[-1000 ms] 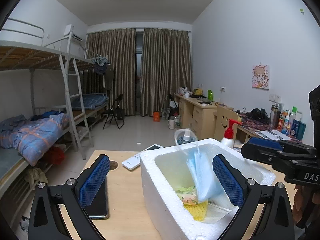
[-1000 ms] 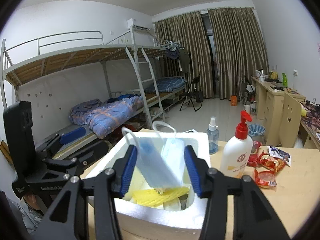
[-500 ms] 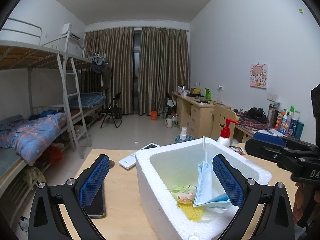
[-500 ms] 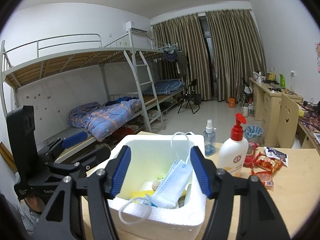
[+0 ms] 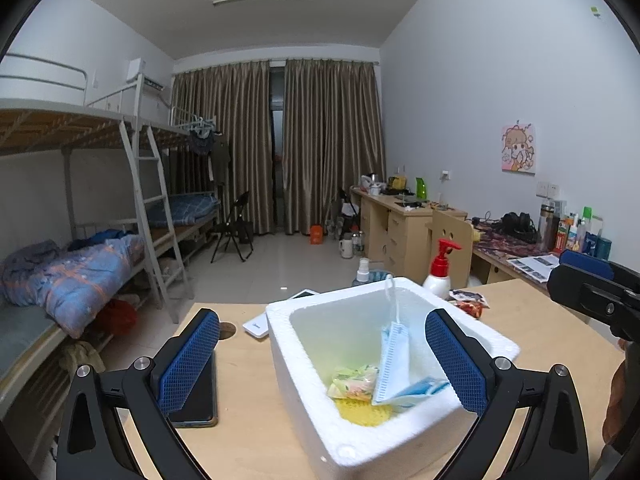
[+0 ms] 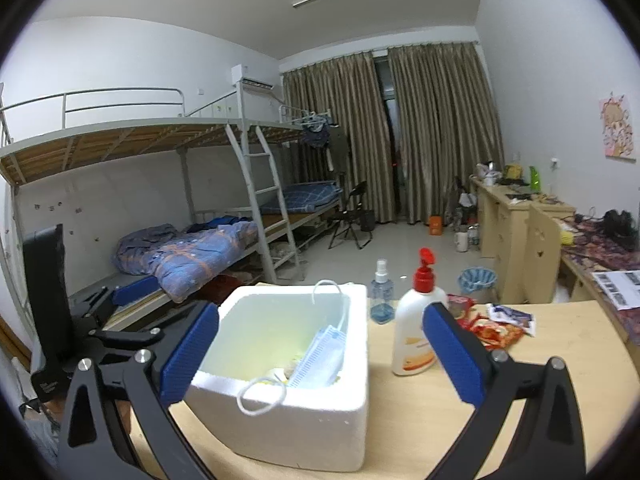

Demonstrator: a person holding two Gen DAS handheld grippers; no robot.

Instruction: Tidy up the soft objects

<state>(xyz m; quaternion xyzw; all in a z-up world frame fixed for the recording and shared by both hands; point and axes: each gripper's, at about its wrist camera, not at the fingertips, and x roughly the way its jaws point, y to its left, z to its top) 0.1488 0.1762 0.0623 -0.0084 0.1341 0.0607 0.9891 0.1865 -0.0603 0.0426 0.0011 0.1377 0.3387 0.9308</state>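
blue face mask [image 6: 322,354] in foam box [image 6: 304,420], right gripper [image 6: 320,354] jaws opening, empty

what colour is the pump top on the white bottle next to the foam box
Red; the pump top on the white bottle shows best in the right wrist view.

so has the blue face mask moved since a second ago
Yes. The blue pleated face mask has dropped from between the right gripper's opening jaws into the white foam box, one ear loop draped over its near rim.
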